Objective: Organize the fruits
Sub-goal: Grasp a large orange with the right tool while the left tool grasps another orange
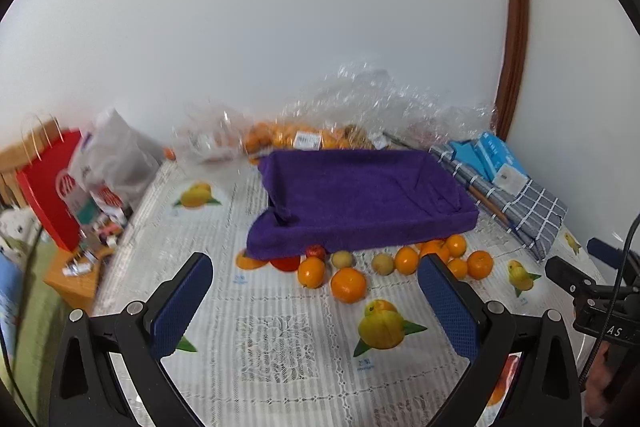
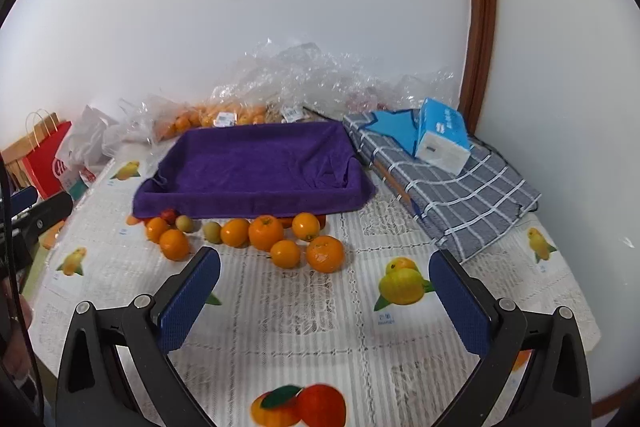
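Note:
A tray lined with a purple towel point(image 1: 360, 195) point(image 2: 256, 167) stands empty at the middle of the table. Along its front edge lie several oranges point(image 1: 348, 284) point(image 2: 265, 231), two small yellow-green fruits point(image 1: 343, 259) point(image 2: 211, 231) and a red fruit point(image 1: 316, 251) point(image 2: 169, 214). My left gripper point(image 1: 316, 275) hovers open above the cloth, just in front of the fruit row. My right gripper point(image 2: 325, 269) is open too, nearest the two front oranges point(image 2: 325, 253). Nothing is between either pair of blue pads.
Clear plastic bags of more oranges point(image 1: 288, 137) point(image 2: 208, 117) are piled against the wall behind the tray. A folded checked cloth point(image 2: 448, 187) with a blue tissue pack point(image 2: 442, 135) lies right. A red paper bag point(image 1: 50, 187) and clutter stand left. Fruit pictures are printed on the tablecloth point(image 2: 304, 327).

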